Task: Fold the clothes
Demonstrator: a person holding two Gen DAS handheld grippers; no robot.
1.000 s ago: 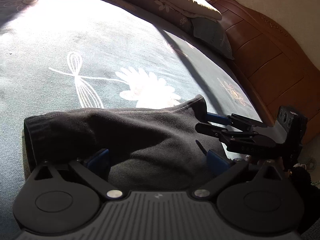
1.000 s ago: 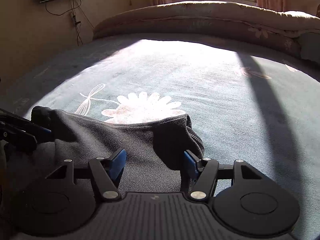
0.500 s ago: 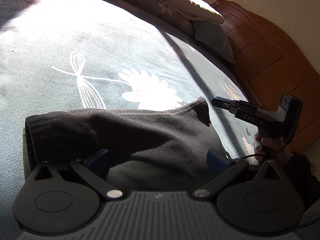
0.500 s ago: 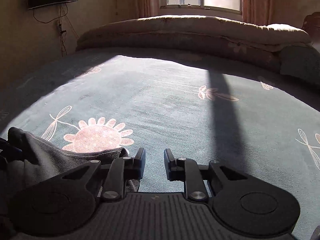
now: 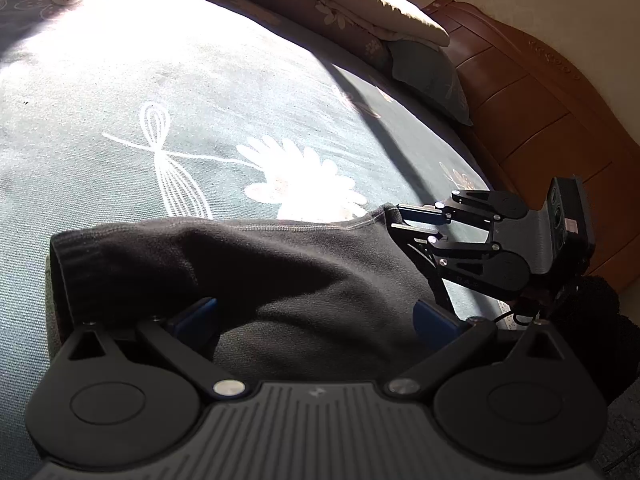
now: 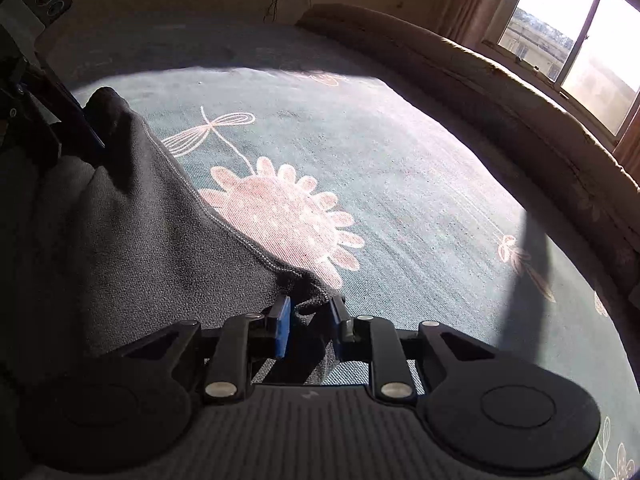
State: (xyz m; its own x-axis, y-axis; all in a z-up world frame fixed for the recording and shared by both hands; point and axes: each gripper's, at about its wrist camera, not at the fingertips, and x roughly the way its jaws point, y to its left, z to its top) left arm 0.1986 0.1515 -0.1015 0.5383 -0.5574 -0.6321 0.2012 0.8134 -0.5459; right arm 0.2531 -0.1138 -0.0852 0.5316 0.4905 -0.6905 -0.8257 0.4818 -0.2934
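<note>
no readable text, labels or numbers anywhere

The right hand-held gripper (image 6: 308,320) is pinched nearly closed and rolled sideways, while the left hand-held gripper (image 5: 316,316) stands wide apart.

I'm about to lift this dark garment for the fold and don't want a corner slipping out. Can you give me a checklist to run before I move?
1. Right gripper pinching the hemmed corner of the dark garment: ok, cloth sits bunched between its pads.
2. Left gripper closed on cloth: not ok, its jaws stand wide apart with the garment lying between them.
3. Depth of the right gripper's bite: cannot tell, only a small tuft shows.
4. Bedspread ahead free of other items: ok.
5. Garment flat: not ok, it is humped and creased.
</note>
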